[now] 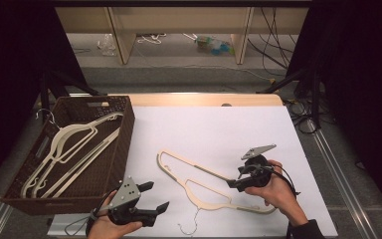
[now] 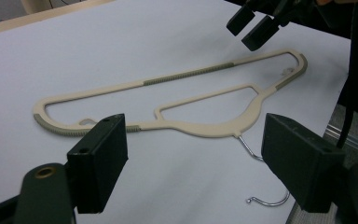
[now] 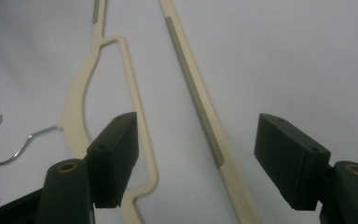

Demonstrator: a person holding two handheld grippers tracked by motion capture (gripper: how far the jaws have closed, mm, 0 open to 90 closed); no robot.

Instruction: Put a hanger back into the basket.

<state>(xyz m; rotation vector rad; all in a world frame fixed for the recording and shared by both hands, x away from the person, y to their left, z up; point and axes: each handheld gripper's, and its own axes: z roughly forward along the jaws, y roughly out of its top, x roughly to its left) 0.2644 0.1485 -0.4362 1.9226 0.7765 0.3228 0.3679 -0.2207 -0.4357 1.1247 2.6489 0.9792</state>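
Hanger [image 1: 214, 186], cream plastic with grey ribbed grip strips along its bar and shoulders and a thin wire hook [image 1: 189, 226], lies flat on the white table sheet [image 1: 219, 129], to the right of the wicker basket [image 1: 117, 149]. We see our right gripper [image 1: 235, 183] poised over its bar, jaws apart, clasping nothing. Our left gripper [image 1: 155, 196], between basket and hanger, gapes wide and empty.
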